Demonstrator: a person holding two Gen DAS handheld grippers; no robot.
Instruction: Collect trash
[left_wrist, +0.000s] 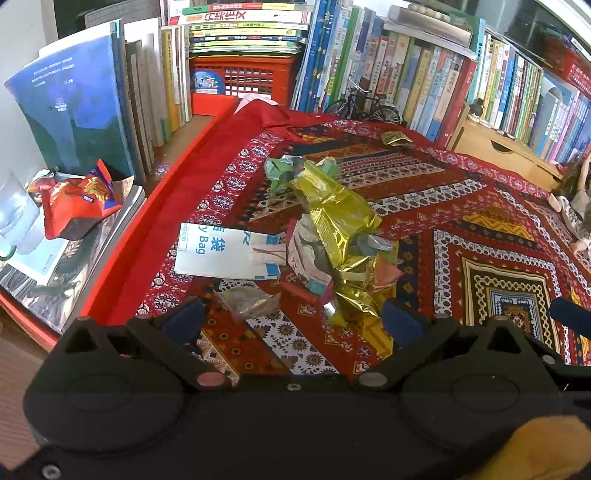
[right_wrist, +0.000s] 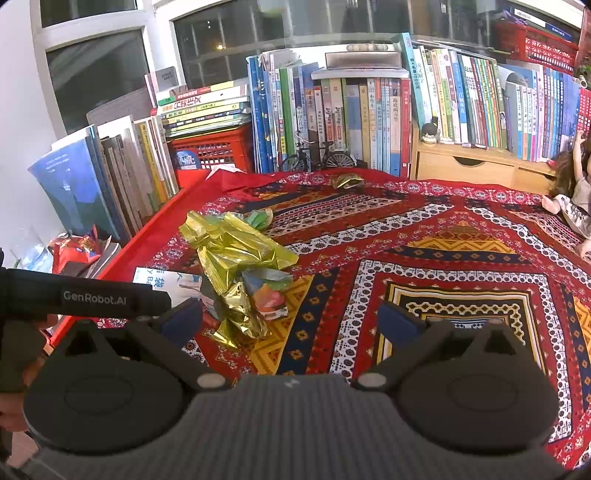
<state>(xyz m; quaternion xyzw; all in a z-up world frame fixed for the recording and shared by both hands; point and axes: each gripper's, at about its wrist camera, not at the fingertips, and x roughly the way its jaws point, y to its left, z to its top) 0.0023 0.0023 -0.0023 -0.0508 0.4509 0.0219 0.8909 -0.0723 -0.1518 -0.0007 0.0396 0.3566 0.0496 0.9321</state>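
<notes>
A heap of crumpled gold foil wrappers (left_wrist: 338, 218) (right_wrist: 236, 251) lies on the patterned red cloth (left_wrist: 461, 229), mixed with green paper (left_wrist: 284, 171) and coloured scraps. A white and blue paper bag (left_wrist: 221, 251) lies flat left of the heap. A clear plastic scrap (left_wrist: 247, 301) rests just ahead of my left gripper (left_wrist: 291, 319), which is open and holds nothing. My right gripper (right_wrist: 290, 319) is open too, to the right of the heap's near end. A small gold wrapper (left_wrist: 396, 138) (right_wrist: 347, 181) sits alone at the far edge. A red snack bag (left_wrist: 79, 201) lies on magazines at left.
Rows of upright books (right_wrist: 351, 118) and a red crate (left_wrist: 240, 79) line the back. A model bicycle (left_wrist: 364, 105) stands at the cloth's far edge. A wooden drawer box (right_wrist: 469, 162) and a doll (right_wrist: 572, 199) are at right. A clear cup (left_wrist: 16, 218) stands far left.
</notes>
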